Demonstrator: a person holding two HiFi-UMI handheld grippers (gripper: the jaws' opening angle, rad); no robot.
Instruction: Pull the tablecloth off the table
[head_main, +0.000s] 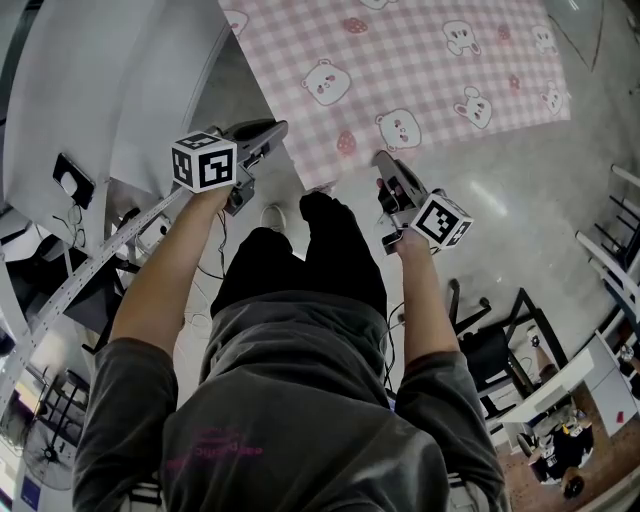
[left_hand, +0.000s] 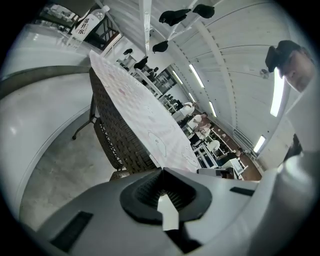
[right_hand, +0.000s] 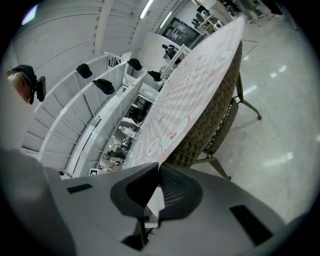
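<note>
The left gripper (head_main: 278, 127) and right gripper (head_main: 381, 157) each pinched the tablecloth's (head_main: 400, 60) near edge, beside the wicker table (right_hand: 210, 125).

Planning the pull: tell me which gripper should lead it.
Right, probably. Both are shut on the tablecloth, but the right gripper holds its near hem; the left gripper holds only a side edge.
</note>
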